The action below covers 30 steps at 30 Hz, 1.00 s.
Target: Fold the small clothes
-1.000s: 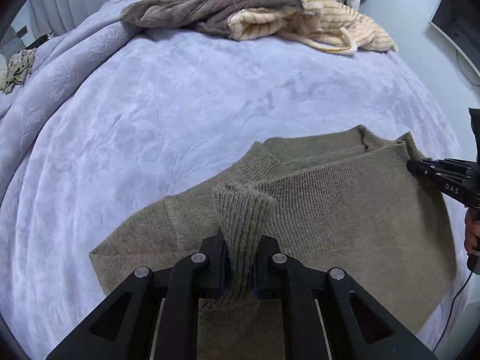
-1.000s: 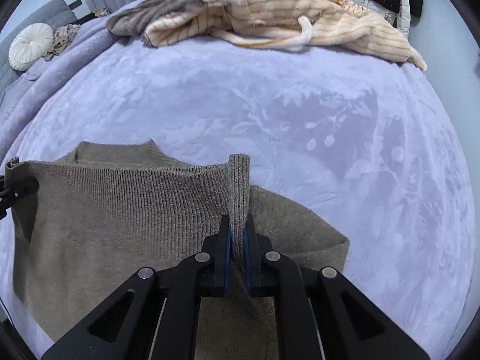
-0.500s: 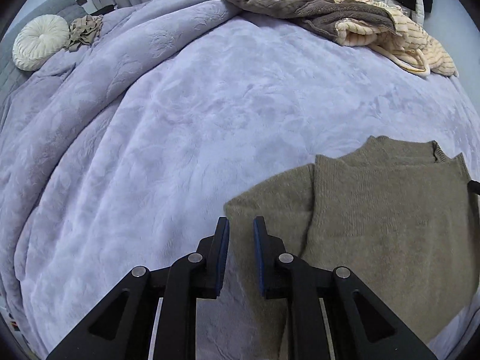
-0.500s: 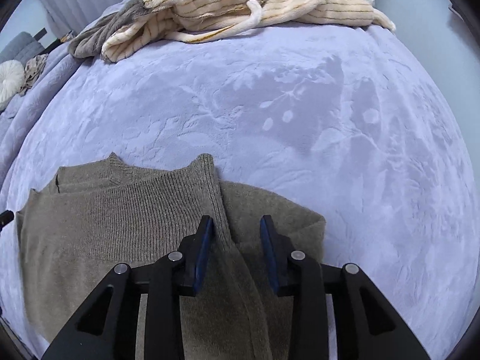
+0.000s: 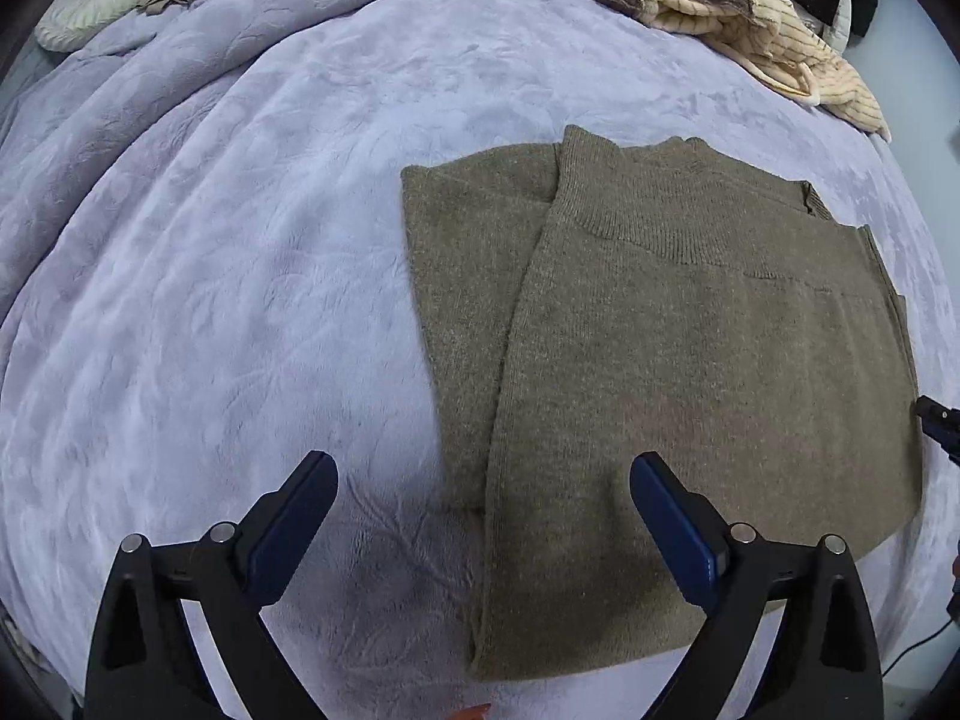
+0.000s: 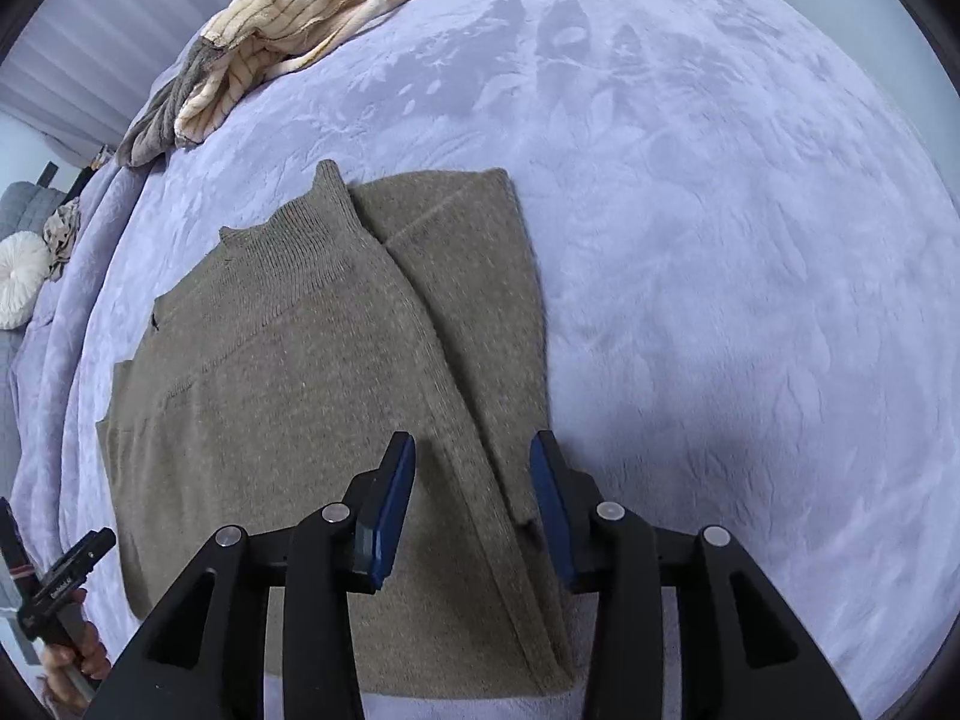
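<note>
Olive-brown knit sweater (image 5: 690, 360) lies flat on the lilac fuzzy bedspread (image 5: 210, 300), both sides folded in. Still needs folding in half. Left gripper (image 5: 483, 516) just opened wide, empty; right gripper (image 6: 474, 504) just opened partway, above cloth, not holding.

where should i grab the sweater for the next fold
Probably the hem corners of the sweater, coming straight down from above. It lies flat on the blanket with both sleeves folded in, so only its edges can be pinched.
</note>
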Each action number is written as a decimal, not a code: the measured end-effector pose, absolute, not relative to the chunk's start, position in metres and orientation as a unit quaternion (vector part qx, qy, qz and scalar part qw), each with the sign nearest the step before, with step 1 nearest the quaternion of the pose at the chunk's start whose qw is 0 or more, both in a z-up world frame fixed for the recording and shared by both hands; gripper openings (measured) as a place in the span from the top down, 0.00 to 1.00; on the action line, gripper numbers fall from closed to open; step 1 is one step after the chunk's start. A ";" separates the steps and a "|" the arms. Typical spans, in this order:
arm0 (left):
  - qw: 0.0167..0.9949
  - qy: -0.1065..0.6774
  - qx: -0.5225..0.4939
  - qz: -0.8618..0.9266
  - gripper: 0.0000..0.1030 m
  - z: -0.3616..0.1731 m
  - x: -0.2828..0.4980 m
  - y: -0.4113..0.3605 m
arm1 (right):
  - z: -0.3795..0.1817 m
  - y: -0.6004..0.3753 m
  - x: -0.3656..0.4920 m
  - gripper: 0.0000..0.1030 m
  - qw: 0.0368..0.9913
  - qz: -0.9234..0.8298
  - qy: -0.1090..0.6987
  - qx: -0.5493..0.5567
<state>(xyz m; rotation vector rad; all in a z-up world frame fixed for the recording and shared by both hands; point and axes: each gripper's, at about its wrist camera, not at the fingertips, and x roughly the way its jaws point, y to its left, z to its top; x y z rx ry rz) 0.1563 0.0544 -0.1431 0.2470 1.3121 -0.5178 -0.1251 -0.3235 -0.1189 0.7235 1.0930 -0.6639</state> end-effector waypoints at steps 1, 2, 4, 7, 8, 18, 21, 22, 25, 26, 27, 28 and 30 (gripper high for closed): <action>0.751 0.607 0.107 -0.237 0.05 -0.144 0.156 0.057 | -0.119 -0.322 -0.132 0.58 0.740 -0.304 0.495 0.338; 0.744 0.616 0.098 -0.239 0.05 -0.145 0.156 0.062 | -0.119 -0.319 -0.138 0.57 0.738 -0.304 0.492 0.347; 0.731 0.635 0.076 -0.238 0.05 -0.150 0.157 0.071 | -0.119 -0.311 -0.156 0.57 0.733 -0.300 0.486 0.370; 0.709 0.668 0.034 -0.224 0.05 -0.161 0.154 0.090 | -0.121 -0.301 -0.183 0.55 0.723 -0.300 0.469 0.409; 0.700 0.679 0.014 -0.221 0.05 -0.165 0.151 0.098 | -0.121 -0.298 -0.192 0.51 0.720 -0.301 0.461 0.424; 0.639 0.726 -0.154 -0.205 0.05 -0.199 0.126 0.124 | -0.166 -0.282 -0.225 0.42 0.675 -0.244 0.354 0.599; 0.650 0.713 -0.177 -0.193 0.50 -0.199 0.131 0.118 | -0.181 -0.291 -0.218 0.45 0.653 -0.243 0.334 0.634; 0.654 0.711 -0.171 -0.192 0.79 -0.198 0.133 0.115 | -0.182 -0.294 -0.213 0.56 0.646 -0.251 0.345 0.633; 0.677 0.683 -0.152 -0.230 0.86 -0.175 0.132 0.108 | -0.164 -0.299 -0.200 0.92 0.669 -0.239 0.380 0.592; 0.688 0.672 -0.133 -0.241 0.86 -0.166 0.129 0.105 | -0.151 -0.298 -0.196 0.92 0.686 -0.231 0.389 0.569; 0.699 0.658 -0.113 -0.255 0.86 -0.154 0.124 0.102 | -0.139 -0.296 -0.194 0.92 0.702 -0.226 0.397 0.546; 0.705 0.652 -0.102 -0.262 0.86 -0.149 0.121 0.099 | -0.127 -0.294 -0.191 0.92 0.717 -0.222 0.411 0.518; 0.702 0.654 -0.092 -0.265 0.86 -0.152 0.115 0.098 | -0.121 -0.294 -0.189 0.92 0.725 -0.229 0.436 0.480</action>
